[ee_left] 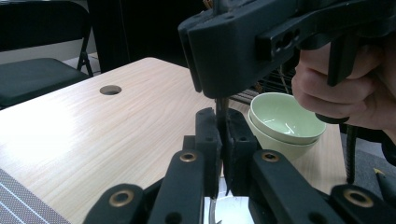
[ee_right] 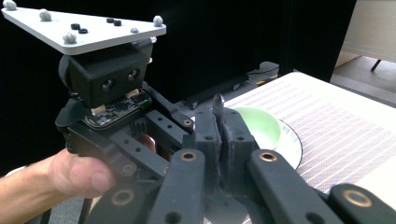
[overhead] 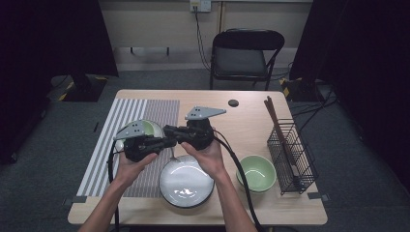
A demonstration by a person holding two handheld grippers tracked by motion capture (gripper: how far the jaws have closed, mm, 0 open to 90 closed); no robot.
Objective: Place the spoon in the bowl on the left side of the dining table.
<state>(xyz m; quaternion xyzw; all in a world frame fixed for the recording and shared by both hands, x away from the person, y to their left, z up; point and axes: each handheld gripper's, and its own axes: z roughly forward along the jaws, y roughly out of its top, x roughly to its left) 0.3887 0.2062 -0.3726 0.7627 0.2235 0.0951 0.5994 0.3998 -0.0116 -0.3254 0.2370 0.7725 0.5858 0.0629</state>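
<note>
- Left claw (ee_left: 218, 140) is pressed together on a thin metal utensil (ee_right: 217, 101), which stands upright between its pads, above the white plate (overhead: 193, 191).
- Right claw (ee_right: 218, 130) meets it nose to nose over the far rim of the white plate and is also pinched on the same utensil; both hands share it.
- To do this handover well, I judge that one claw should keep a firm pinch before the other lets go, and that the releasing hand should draw straight back so the thin shaft does not twist or drop onto the plate.
- Right of the white plate sits a green bowl (overhead: 256, 172); farther right stands a wire rack (overhead: 292, 154) holding chopsticks (overhead: 271, 113).
- Left of and beyond the white plate, a second green bowl (overhead: 151, 128) rests on a striped mat (overhead: 104, 154).
- Pale wooden table (overhead: 241, 121) carries all of it; beyond it are a black folding chair (overhead: 244, 55), grey carpet and dark curtains.
</note>
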